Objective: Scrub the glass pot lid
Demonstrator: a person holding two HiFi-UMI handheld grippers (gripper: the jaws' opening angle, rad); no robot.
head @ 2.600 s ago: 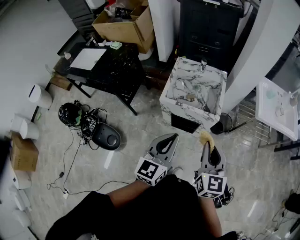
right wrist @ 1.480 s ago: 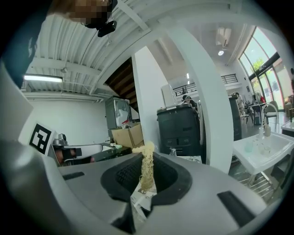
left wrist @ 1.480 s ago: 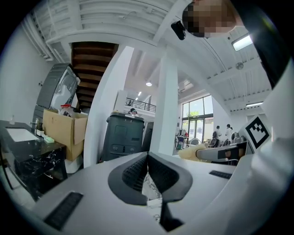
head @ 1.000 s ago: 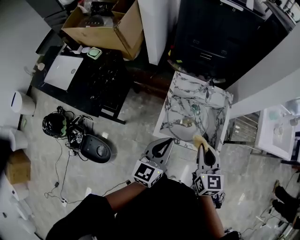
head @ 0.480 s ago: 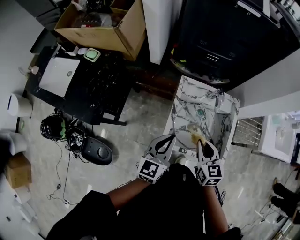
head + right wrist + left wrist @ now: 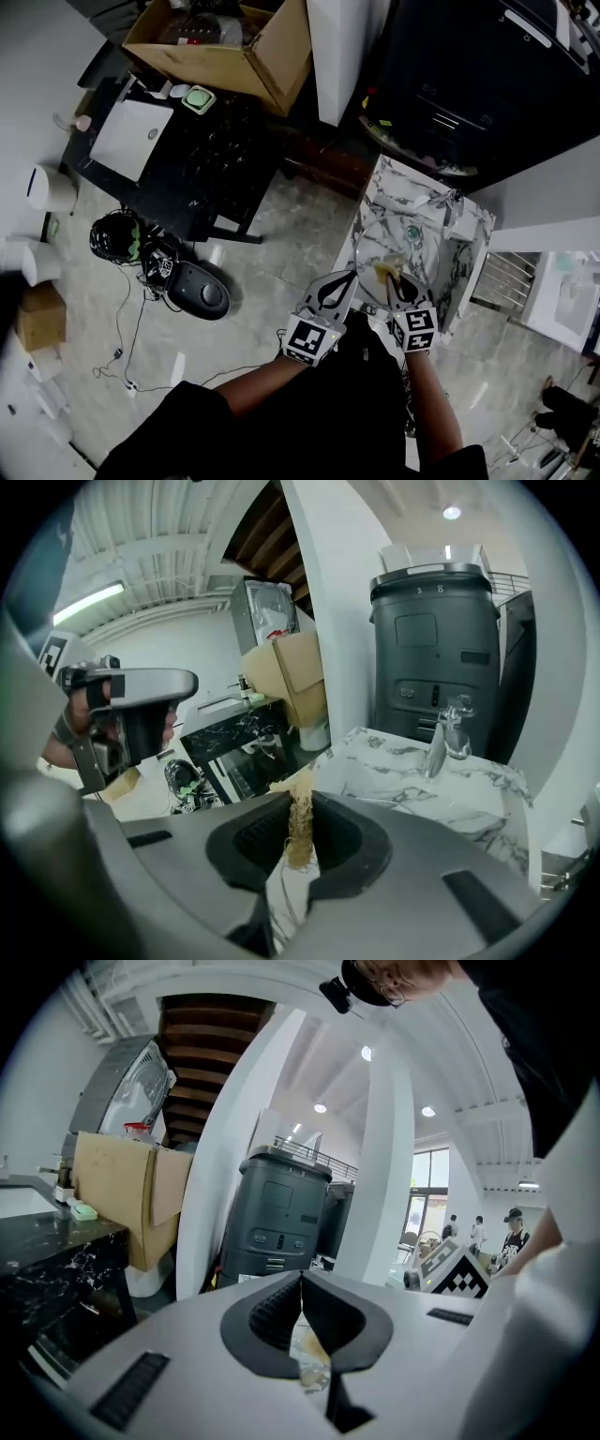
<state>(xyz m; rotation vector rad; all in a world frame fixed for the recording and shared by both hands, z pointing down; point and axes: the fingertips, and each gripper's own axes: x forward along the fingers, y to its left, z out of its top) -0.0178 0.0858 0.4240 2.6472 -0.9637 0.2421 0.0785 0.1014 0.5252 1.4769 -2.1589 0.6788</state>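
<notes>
A round glass pot lid [image 6: 375, 246] lies in the basin of a marble sink [image 6: 466, 246], which also fills the right gripper view as a marble sink [image 6: 412, 771]. My right gripper [image 6: 396, 281] is at the sink's near edge, shut on a tan fibrous scrubber [image 6: 386, 271] whose tuft sticks up between the jaws as the scrubber [image 6: 300, 825]. My left gripper [image 6: 335, 287] hovers just left of the sink over the floor; its jaws [image 6: 302, 1288] meet with nothing between them. The left gripper [image 6: 131, 700] also shows at far left of the right gripper view.
A chrome faucet [image 6: 444, 735] stands at the sink's back. A dark cabinet [image 6: 469, 84] rises behind it. To the left are a black table [image 6: 202, 155], a cardboard box [image 6: 225, 47], a helmet with cables [image 6: 117, 239] and a black round device [image 6: 202, 292] on the floor.
The sink has come much nearer. Both grippers now reach its front edge, and the right gripper with the scrubber sits over the basin rim beside the lid.
</notes>
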